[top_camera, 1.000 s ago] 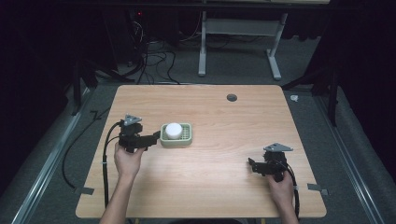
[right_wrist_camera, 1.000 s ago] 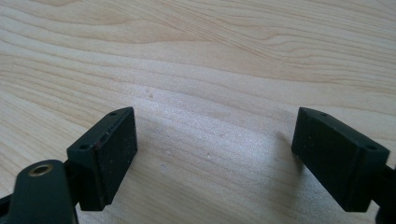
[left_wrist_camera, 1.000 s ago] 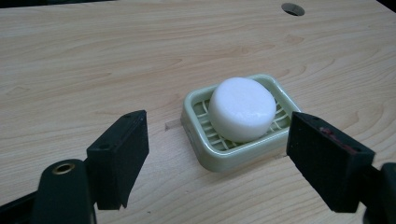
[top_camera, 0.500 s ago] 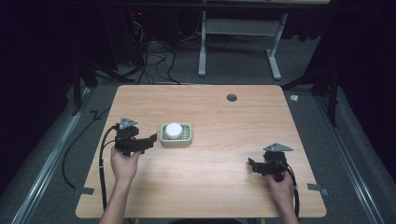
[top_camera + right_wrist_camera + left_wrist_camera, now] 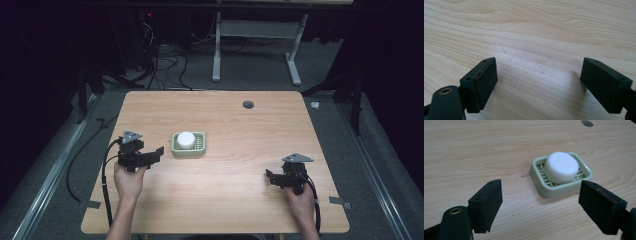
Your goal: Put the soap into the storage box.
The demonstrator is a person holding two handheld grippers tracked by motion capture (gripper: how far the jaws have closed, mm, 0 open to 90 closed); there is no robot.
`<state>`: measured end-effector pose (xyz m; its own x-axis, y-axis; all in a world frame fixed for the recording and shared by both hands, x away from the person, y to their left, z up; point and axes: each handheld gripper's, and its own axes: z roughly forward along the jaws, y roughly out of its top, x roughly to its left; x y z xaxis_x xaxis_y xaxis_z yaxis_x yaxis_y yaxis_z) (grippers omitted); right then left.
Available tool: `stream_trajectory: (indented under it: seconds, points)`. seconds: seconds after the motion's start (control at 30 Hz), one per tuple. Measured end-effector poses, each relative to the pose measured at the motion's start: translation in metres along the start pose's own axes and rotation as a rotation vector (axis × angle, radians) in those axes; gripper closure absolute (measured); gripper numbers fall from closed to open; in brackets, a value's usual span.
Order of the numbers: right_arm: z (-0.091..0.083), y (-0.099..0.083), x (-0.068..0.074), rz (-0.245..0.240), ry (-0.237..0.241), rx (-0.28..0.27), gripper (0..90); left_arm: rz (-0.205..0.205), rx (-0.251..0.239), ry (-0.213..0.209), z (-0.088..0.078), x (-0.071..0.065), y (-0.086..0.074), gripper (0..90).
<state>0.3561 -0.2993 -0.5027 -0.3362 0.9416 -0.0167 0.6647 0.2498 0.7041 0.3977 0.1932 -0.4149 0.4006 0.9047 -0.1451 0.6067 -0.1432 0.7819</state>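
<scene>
My left gripper [image 5: 540, 206] has its jaws spread wide and empty, and the white soap puck [image 5: 561, 167] lies just ahead of them and a little toward my right jaw, sitting in the green slatted dish [image 5: 537, 171] on the worktop [image 5: 474, 150]. The dish's long axis runs roughly across my line of reach, so I judge the gap would have to straddle it. My right gripper [image 5: 539, 81], jaws also spread over bare wood, sits well apart, so my left is nearer.
</scene>
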Motion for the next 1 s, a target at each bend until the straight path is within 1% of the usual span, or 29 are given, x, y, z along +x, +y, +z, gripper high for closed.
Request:
stream_trajectory:
  seconds: [0.13, 0.23, 0.27, 0.57, 0.67, 1.0]
  points:
    - [0.0, 0.0, 0.0, 0.0, 0.0, 0.0, 15.1, -0.003, -0.003, 0.009, -0.002, 0.001, -0.006, 19.7]
    - [0.0, 0.0, 0.0, 0.0, 0.0, 0.0, 15.1, -0.007, 0.0, 0.008, -0.003, 0.002, -0.009, 19.6]
    - [0.0, 0.0, 0.0, 0.0, 0.0, 0.0, 15.1, -0.015, 0.001, 0.008, -0.003, 0.003, -0.011, 19.6]
    - [0.0, 0.0, 0.0, 0.0, 0.0, 0.0, 15.1, -0.027, -0.002, 0.012, -0.006, 0.004, -0.02, 19.6]
    - [0.0, 0.0, 0.0, 0.0, 0.0, 0.0, 15.1, -0.021, 0.006, 0.023, -0.006, 0.004, -0.023, 19.5]
    - [0.0, 0.0, 0.0, -0.001, 0.0, 0.0, 15.1, -0.022, 0.016, 0.024, -0.006, 0.004, -0.034, 19.4]
